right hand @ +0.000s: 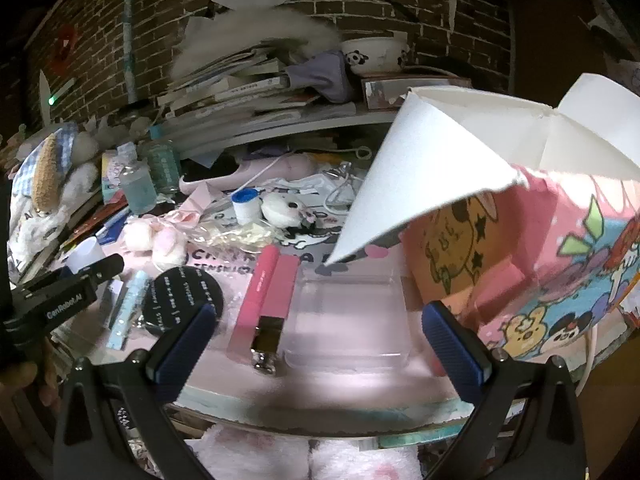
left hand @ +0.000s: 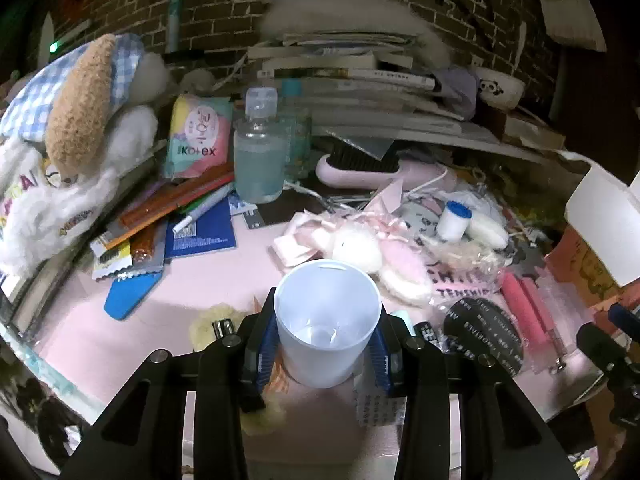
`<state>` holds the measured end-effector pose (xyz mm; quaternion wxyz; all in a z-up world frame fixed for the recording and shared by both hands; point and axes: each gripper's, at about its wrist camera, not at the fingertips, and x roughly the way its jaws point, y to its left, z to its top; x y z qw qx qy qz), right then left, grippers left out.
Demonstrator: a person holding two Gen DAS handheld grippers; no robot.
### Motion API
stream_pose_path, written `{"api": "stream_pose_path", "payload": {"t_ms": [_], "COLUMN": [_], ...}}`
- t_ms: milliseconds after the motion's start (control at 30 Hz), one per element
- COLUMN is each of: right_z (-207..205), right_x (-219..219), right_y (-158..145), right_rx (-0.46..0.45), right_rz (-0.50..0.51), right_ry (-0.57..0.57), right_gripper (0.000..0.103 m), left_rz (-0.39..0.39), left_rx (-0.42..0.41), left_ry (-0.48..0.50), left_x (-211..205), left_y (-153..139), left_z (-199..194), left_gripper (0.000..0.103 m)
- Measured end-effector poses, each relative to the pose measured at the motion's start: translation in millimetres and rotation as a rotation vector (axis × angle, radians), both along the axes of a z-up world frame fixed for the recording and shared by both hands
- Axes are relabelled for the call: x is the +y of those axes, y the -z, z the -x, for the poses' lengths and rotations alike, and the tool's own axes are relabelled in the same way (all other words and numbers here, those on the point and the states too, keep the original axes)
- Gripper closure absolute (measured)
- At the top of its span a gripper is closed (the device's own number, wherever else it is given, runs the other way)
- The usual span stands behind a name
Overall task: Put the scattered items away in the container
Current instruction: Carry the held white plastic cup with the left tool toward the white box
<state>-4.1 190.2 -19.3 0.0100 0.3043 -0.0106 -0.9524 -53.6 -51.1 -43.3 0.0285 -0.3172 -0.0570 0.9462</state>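
My left gripper (left hand: 324, 346) is shut on a white plastic cup (left hand: 326, 328), held upright just above the pink table; its blue pads (left hand: 266, 344) press both sides. From the right wrist view the same cup (right hand: 86, 254) shows at the far left. My right gripper (right hand: 320, 344) is open with nothing between its fingers, hovering over a clear plastic case (right hand: 348, 320) and a pink stapler (right hand: 264, 300). The container, a pink cartoon-printed box (right hand: 540, 260) with white flaps raised, stands at the right of that gripper. The box (left hand: 592, 240) also shows at the left view's right edge.
A black round disc (right hand: 182, 296), a white tape roll (right hand: 245, 204), fluffy pink-white pieces (left hand: 360, 248), a blue-liquid bottle (left hand: 258, 160), a Kotex pack (left hand: 198, 140) and pens litter the table. A plush toy (left hand: 80, 120) sits left. Stacked books (left hand: 344, 68) line the brick wall.
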Motion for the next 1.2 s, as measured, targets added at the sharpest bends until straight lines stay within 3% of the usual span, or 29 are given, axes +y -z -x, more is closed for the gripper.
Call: {"api": "stream_pose_path", "payload": {"t_ms": [400,700,967,1067,1200], "right_z": [0.8,3.8,1.7,3.1,0.1], "right_x": [-12.7,-3.5,-2.9,2.8,9.6], "right_y": [-14.4,-10.0,-14.9,-14.2,-15.1], "right_rx": [0.009,0.022,0.067,0.051,0.056], "right_rz": [-0.008,0.019,-0.014,0.026,0.049], "right_ry": [-0.038,-0.074,-0.092,-0.109,-0.105], "right_gripper": [0.0,0.0,0.0,0.0,0.0], "left_rz": [-0.012,0.014,0.045,0.04,0.099], "left_rx": [0.036,0.118,0.2,0.194,0.164], "left_ry": [0.048,0.181,0.432,0.593,0.761], "left_x": [15.5,53.5,111.7,143.4,196.4], "left_y": [-37.8,-84.6,-143.0,-164.3,-184.0], "left_z": [-9.7,-10.5,-6.7,-2.6,4.4], "left_gripper": [0.069,0.069,0.069,0.069,0.069]}}
